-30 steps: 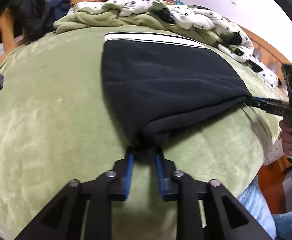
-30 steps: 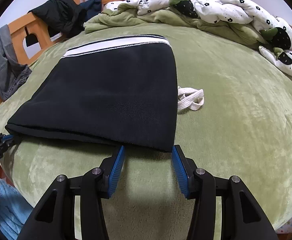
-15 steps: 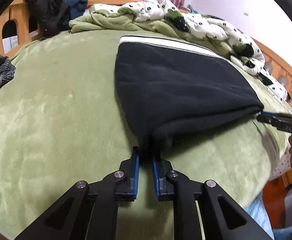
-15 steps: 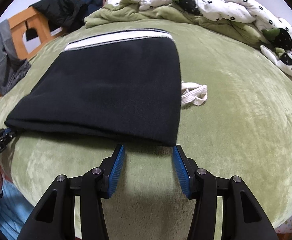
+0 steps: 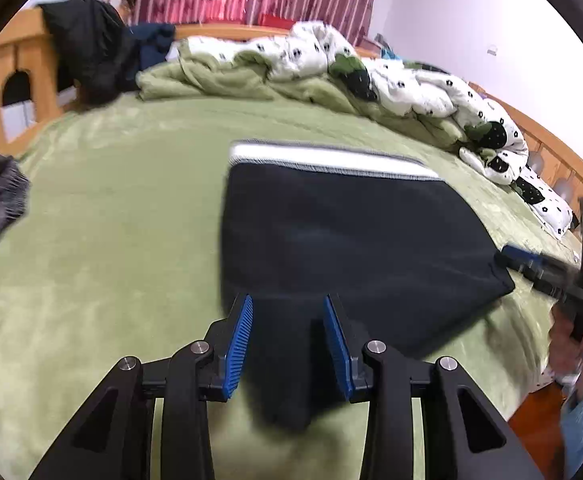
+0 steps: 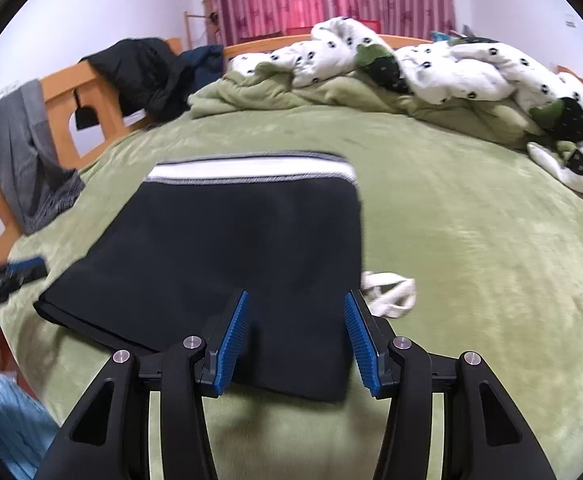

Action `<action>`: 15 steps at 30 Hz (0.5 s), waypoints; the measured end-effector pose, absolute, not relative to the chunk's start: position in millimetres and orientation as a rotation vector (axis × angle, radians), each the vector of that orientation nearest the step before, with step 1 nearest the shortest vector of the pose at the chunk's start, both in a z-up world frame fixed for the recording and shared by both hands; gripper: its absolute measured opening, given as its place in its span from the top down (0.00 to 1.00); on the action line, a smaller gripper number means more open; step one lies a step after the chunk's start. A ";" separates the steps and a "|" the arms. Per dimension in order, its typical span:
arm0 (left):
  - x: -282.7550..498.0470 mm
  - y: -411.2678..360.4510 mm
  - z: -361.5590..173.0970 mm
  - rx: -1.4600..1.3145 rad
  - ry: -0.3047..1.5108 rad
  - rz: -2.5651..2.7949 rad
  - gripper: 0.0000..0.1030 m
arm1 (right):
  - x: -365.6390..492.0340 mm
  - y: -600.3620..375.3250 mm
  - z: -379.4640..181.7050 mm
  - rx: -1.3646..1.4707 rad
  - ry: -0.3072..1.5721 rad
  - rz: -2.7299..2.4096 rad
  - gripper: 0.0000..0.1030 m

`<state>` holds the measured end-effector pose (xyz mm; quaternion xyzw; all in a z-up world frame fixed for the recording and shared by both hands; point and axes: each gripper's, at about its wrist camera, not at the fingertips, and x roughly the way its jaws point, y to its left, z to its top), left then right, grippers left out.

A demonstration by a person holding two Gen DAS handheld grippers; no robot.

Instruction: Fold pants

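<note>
the black pants point(image 5: 343, 236) lie folded into a flat block on the green bed cover point(image 5: 103, 248), toward the near edge of the bed, with the white waistband point(image 5: 331, 160) on the side facing the bed's far edge. in the left wrist view the left hand-held gripper point(image 5: 287, 336) hangs over the near left corner of the pants; its jaws are opening, the blue pads point(image 5: 238, 350) stand apart on either side of a tongue of black cloth, and neither pad presses on it. in the right wrist view the right hand-held gripper point(image 6: 296, 340) is over the near right corner of the pants point(image 6: 243, 256), its jaws spread with the cloth's near edge seen between them and the pads clear of it. a white drawstring point(image 6: 387, 294) lies bunched on the cover, just beside the right edge of the pants. along the far edge of the bed a white spotted quilt point(image 6: 443, 68) and a green blanket point(image 6: 275, 96) are heaped together. a black jacket point(image 6: 143, 72) and a grey garment point(image 6: 23, 148) hang over the wooden bed frame point(image 6: 63, 92) at the left side. each view catches the other gripper at the frame's edge, blurred.
</note>
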<state>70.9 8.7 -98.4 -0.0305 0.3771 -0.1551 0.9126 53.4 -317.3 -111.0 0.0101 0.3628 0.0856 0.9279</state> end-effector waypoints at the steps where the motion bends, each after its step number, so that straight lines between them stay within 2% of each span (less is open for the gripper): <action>1: 74.7 4.3 -108.5 -0.056 0.802 -0.308 0.65 | 54.2 -316.8 -122.8 0.003 0.766 0.160 0.51; 3: 66.4 1.6 -121.7 -0.033 0.779 -0.298 0.61 | 42.9 -319.7 -140.6 -0.013 0.759 0.166 0.46; 4: 60.6 2.3 -123.5 -0.020 0.760 -0.298 0.55 | 40.1 -322.0 -144.8 -0.005 0.774 0.174 0.46; 6: 55.7 5.0 -125.4 -0.025 0.778 -0.316 0.52 | 35.8 -327.5 -149.4 0.017 0.796 0.195 0.46; 10: 66.2 12.0 -110.0 -0.075 0.800 -0.342 0.51 | 37.4 -337.9 -129.2 0.041 0.763 0.201 0.45; 15: 114.9 -4.2 -81.9 -0.025 0.747 -0.329 0.51 | 84.1 -328.1 -89.1 0.019 0.677 0.176 0.45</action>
